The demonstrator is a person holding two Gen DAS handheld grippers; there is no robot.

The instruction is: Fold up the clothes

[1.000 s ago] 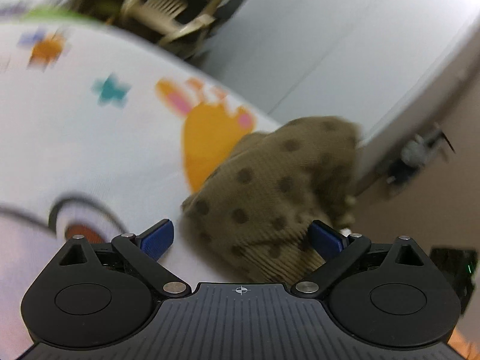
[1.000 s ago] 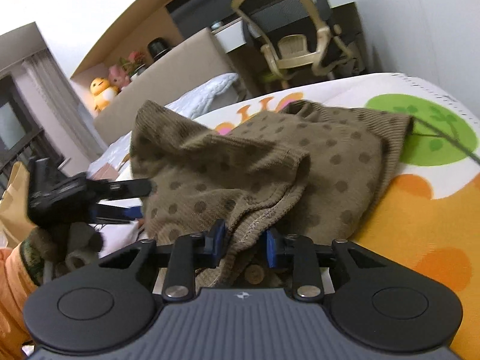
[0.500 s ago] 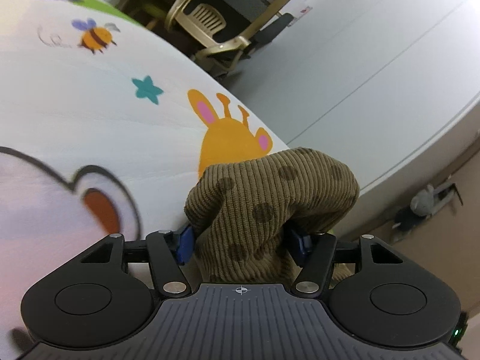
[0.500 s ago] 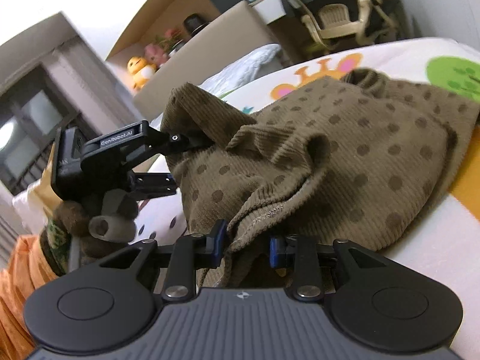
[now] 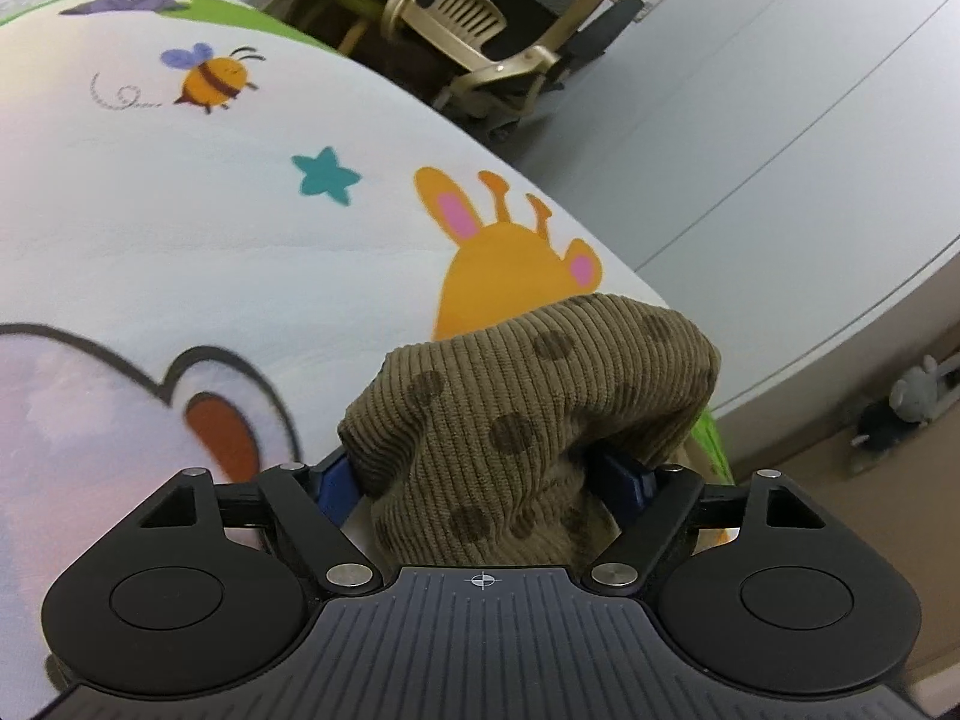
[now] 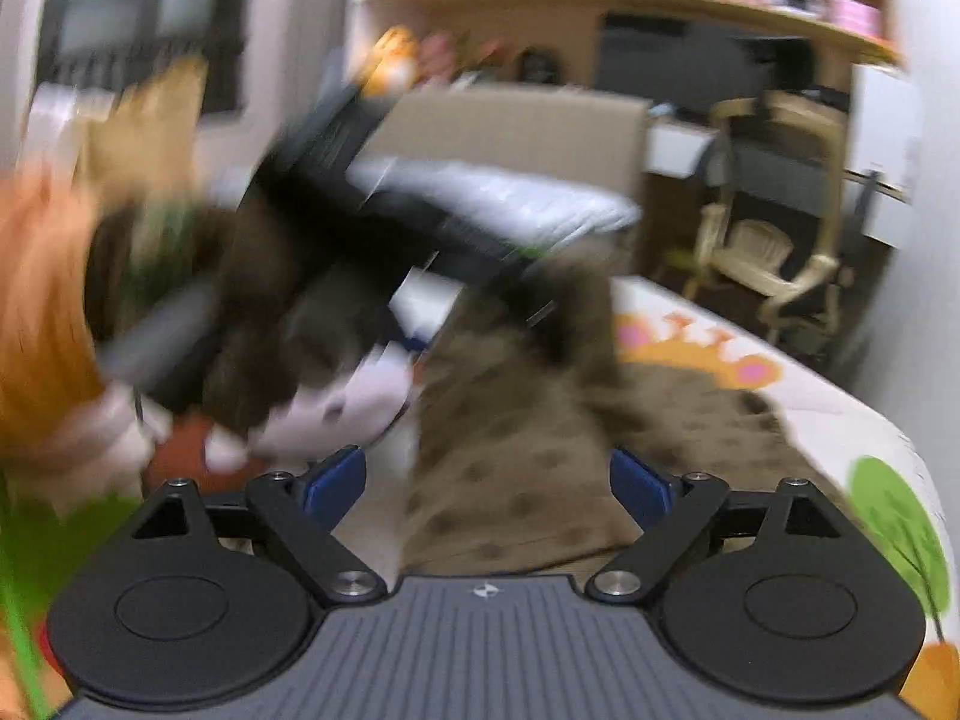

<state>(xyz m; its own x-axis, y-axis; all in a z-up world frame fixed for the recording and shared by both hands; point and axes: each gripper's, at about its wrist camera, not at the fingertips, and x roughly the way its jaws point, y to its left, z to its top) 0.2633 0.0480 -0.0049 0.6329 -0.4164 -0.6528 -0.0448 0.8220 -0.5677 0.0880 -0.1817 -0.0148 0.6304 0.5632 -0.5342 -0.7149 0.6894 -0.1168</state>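
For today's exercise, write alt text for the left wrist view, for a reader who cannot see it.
The left gripper pinches a bunched fold of the brown dotted garment between its blue pads. Behind it lies a white play mat printed with a bee, a teal star and an orange giraffe, with a beige chair beyond.

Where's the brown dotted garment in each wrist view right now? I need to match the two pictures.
Left wrist: brown dotted garment sits low centre, bunched between the left gripper jaws.
Right wrist: blurred, it spreads from low centre up over the mat.
Shared landmark: the orange giraffe print on the mat.
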